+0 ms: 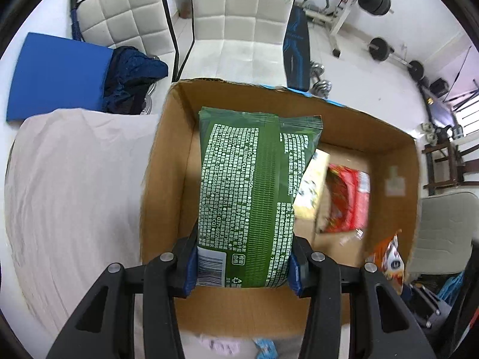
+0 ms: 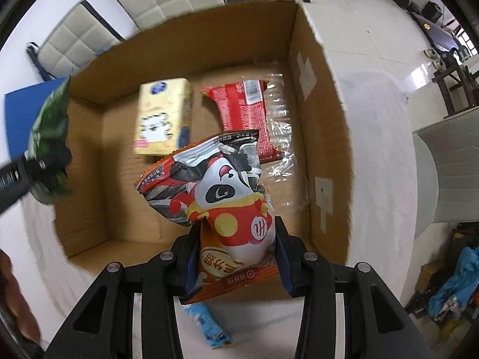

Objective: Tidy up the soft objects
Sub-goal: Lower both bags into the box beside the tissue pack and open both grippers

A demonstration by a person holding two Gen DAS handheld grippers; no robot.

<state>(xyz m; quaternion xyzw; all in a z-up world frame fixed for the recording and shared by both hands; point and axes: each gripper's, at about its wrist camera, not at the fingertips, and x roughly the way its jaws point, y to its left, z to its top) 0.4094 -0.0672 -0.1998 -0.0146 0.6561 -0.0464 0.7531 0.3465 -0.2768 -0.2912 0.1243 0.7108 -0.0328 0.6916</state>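
Note:
My left gripper (image 1: 243, 264) is shut on a green wipes pack (image 1: 248, 191) and holds it over the open cardboard box (image 1: 167, 149). My right gripper (image 2: 236, 261) is shut on an orange panda snack bag (image 2: 227, 209) over the box's near wall; this bag shows at the right in the left wrist view (image 1: 389, 261). In the box (image 2: 323, 137) lie a yellow tissue pack (image 2: 161, 116) and a red packet (image 2: 245, 113) with clear wrap. The green pack and left gripper appear at the left edge of the right wrist view (image 2: 48, 137).
The box stands on a table with a pale cloth (image 1: 74, 194). A small blue packet (image 2: 209, 326) lies on the cloth below the right gripper. White chairs (image 1: 248, 15), a blue folder (image 1: 57, 74) and dark clothing (image 1: 134, 74) stand behind. Gym weights are at the far right.

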